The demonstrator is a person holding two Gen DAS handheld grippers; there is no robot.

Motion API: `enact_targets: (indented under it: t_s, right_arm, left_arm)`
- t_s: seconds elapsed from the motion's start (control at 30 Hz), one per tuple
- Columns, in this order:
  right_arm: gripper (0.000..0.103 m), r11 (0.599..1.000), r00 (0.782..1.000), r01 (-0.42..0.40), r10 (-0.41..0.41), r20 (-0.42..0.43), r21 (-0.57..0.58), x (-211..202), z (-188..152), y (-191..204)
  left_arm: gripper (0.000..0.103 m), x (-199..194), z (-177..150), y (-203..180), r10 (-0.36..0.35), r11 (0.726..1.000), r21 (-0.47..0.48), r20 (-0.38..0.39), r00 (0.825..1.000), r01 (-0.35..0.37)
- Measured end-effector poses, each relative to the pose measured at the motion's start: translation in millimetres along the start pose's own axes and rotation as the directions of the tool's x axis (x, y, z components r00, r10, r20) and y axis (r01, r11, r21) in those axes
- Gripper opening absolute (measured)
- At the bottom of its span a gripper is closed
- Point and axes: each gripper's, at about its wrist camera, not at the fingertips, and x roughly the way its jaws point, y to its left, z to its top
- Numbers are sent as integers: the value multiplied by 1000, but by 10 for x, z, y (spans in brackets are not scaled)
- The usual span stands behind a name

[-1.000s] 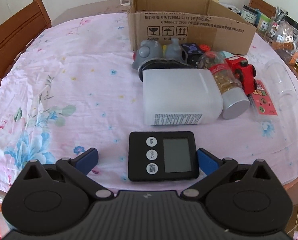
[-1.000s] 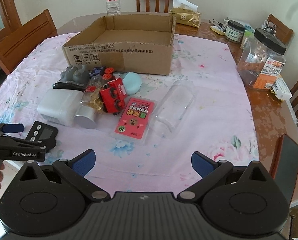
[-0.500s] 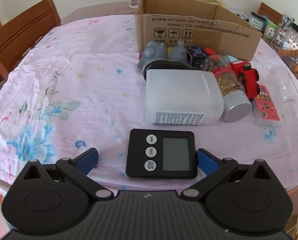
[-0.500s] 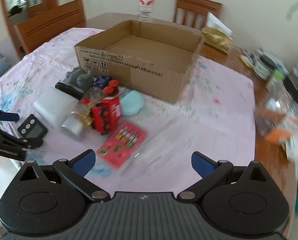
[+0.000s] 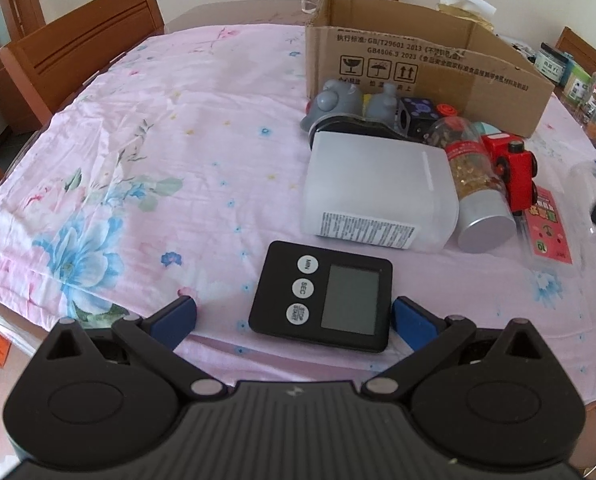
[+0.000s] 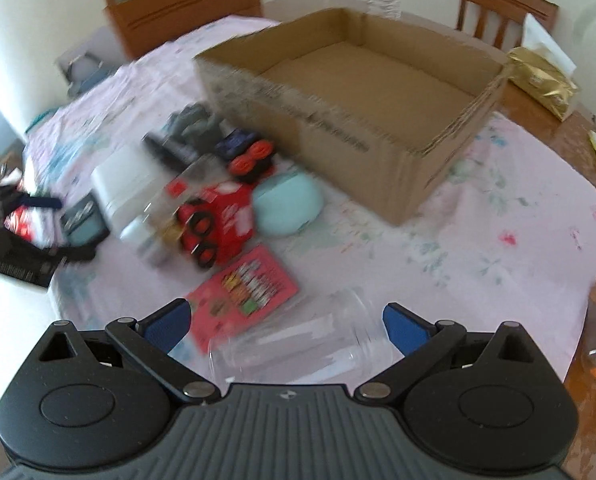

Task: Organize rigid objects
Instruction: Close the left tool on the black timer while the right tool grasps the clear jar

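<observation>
Flat black plastic digital timer (image 5: 321, 294) with three round white buttons and a grey screen lies on the bench between the wide-open left gripper (image 5: 293, 316) fingers. Likely light, stiff, slick-faced; best pinched across its side edges. Right gripper (image 6: 283, 318) is spread wide over a clear plastic jar (image 6: 298, 344) lying flat. Empty brown cardboard box (image 6: 362, 92) at 12 o'clock.

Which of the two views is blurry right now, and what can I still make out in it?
Left wrist view: sharp, the timer buttons read clearly. Right wrist view: motion-smeared, worst at the left; the cardboard box, red toy and clear bottle between the open right tool fingers remain recognisable.
</observation>
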Motion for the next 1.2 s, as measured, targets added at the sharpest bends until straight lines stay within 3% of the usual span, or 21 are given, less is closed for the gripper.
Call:
enact_targets:
  t_s: [0.2,0.57,0.93,1.0,1.2]
  right_arm:
    - [103,1000,998,19,-19,-65,4,-57,-213,266]
    - [103,985,981,166,-161,-109,38,105,-516,477]
    - [103,990,986,141,-138,-98,23,160,-570,438]
    - [103,990,987,137,-135,-91,18,162,-567,439]
    - [103,991,989,135,-134,-64,13,157,-595,444]
  left_arm:
    - [103,-3,-7,-7,3,1000,1,-1,1000,-3]
    - [103,-15,-11,-15,0,1000,21,0,1000,0]
    - [102,21,32,-28,-64,993,95,-6,998,64]
    - [100,34,70,-41,-67,993,100,-18,998,69]
    - [78,-31,90,-134,-69,992,101,-10,998,70]
